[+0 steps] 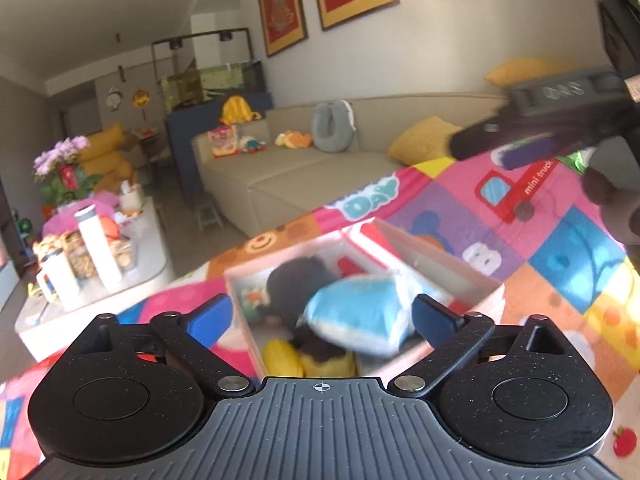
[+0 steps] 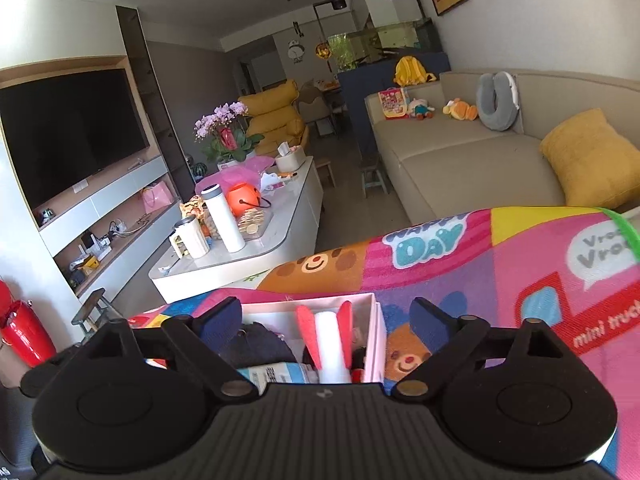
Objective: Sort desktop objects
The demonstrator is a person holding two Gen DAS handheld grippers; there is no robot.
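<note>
Two claws stand wide open above a bench covered with a multicoloured patchwork cartoon cloth (image 1: pixel 560 248). Far left of the scene, a white low table (image 2: pixel 280 216) carries a white cylindrical flask (image 2: pixel 223 218) and an orange plastic pumpkin bucket (image 2: pixel 242 198); a beige fabric sofa (image 2: pixel 460 164) stands beyond the bench.

Left claw (image 1: pixel 322 314): both dark blue fingers are spread fully apart and nothing is pressed between the pads. Directly ahead and below sits a white open-topped cardboard box (image 1: pixel 472 280) on the cloth. Inside it, a blurred light blue and white soft pouch (image 1: pixel 360 312) lies on top, over a dark fuzzy object (image 1: pixel 292 280) and a yellow rounded item (image 1: pixel 282 358) at the near edge. Whether the pouch touches the right finger cannot be told.

Right claw (image 2: pixel 326 318): fingers likewise fully apart, holding nothing. The same box appears just beneath, its right wall beside the right finger. A white cylindrical piece with red ear-shaped flaps (image 2: pixel 330 344) stands inside, right of a dark navy fabric bundle (image 2: pixel 256 344).
</note>
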